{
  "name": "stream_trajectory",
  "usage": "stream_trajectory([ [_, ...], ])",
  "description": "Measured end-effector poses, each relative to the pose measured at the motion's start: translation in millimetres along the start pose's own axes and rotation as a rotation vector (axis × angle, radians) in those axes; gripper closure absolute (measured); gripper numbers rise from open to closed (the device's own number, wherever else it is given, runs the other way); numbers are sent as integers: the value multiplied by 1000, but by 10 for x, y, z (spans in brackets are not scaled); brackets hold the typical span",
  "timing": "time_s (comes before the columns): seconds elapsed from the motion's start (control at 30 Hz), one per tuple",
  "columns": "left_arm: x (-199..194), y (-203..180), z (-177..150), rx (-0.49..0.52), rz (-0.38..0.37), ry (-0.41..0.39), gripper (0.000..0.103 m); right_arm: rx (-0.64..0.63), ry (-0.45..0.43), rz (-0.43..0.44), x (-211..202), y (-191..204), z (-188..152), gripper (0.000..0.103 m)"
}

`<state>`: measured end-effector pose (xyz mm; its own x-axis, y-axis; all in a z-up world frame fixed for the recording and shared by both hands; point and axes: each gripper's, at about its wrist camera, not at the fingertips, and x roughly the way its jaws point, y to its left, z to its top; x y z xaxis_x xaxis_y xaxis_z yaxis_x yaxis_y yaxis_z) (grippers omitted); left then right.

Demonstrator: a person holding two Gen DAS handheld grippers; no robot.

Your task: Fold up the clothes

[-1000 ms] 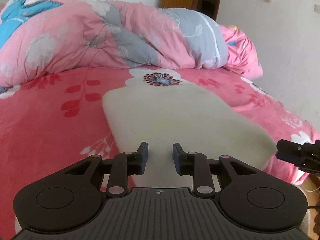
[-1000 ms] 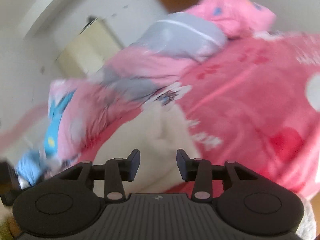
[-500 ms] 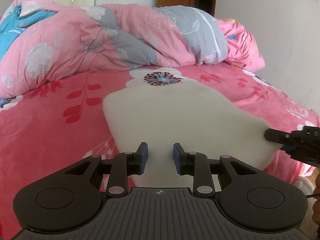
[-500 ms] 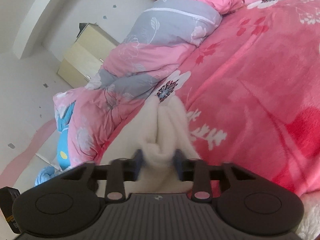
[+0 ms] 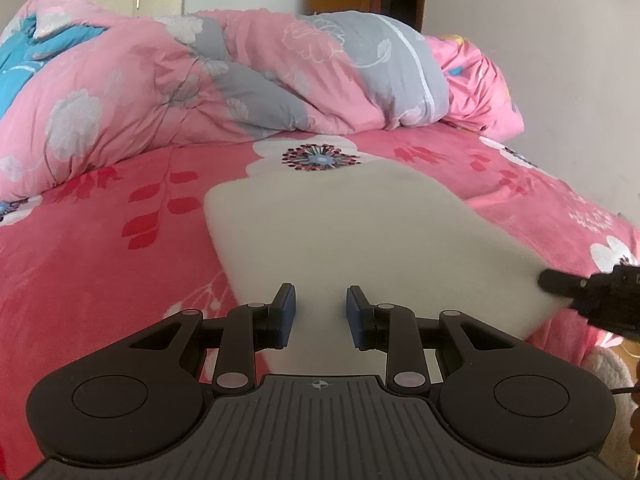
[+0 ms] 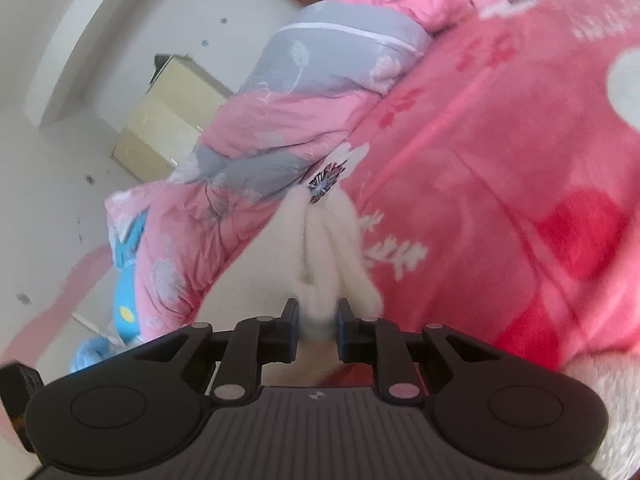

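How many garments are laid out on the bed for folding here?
1: a cream fleece garment lies on the pink bedsheet, in front of the heaped duvet. Others may be out of view.

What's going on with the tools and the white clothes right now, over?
Left tool over white garment, no clear grip. Right tool closing, bunched corner between its pads. Garment flat on pink bedsheet. Nothing in the way.
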<state>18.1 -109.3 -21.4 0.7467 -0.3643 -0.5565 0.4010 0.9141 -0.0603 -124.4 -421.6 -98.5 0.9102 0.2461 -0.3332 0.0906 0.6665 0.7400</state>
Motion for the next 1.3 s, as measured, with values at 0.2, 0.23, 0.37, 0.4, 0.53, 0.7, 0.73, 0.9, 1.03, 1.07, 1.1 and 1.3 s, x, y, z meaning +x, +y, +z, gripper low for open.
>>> stream_trajectory([
  [0.2, -1, -6, -19, 0, -2, -14, 75, 73, 51, -14, 101, -135, 56, 81],
  [0.23, -3, -6, -21, -6, 0, -14, 75, 104, 57, -3, 72, -173, 84, 78],
  [0.37, -7, -1, -28, -21, 2, -17, 75, 83, -11, -42, -190, -136, 196, 67],
  [0.4, -8, 0, -30, -23, 2, -18, 75, 73, -34, -40, -270, -110, 236, 67],
  [0.53, -3, -6, -11, -31, 6, -8, 75, -56, -94, -21, -390, 230, 343, 67],
  [0.7, 5, -4, 38, -27, 10, 22, 75, -406, -88, -50, -84, 950, 184, 69],
  [0.73, 8, 4, 41, -32, 8, 25, 75, -475, -82, -65, 14, 1067, 125, 69],
  [0.9, 11, 51, 33, -62, -22, 30, 74, -746, 12, -241, 673, 1179, -203, 71],
  [1.03, 2, 75, 21, -68, -36, 26, 74, -796, 1, -286, 833, 1100, -345, 71],
  [1.07, 9, 87, 20, -73, -41, 25, 74, -797, -1, -291, 845, 1097, -357, 71],
  [1.1, 11, 92, 23, -78, -44, 26, 74, -793, 2, -295, 848, 1099, -356, 71],
  [1.3, 6, 103, 52, -81, -52, 38, 73, -783, 8, -297, 839, 1088, -367, 70],
])
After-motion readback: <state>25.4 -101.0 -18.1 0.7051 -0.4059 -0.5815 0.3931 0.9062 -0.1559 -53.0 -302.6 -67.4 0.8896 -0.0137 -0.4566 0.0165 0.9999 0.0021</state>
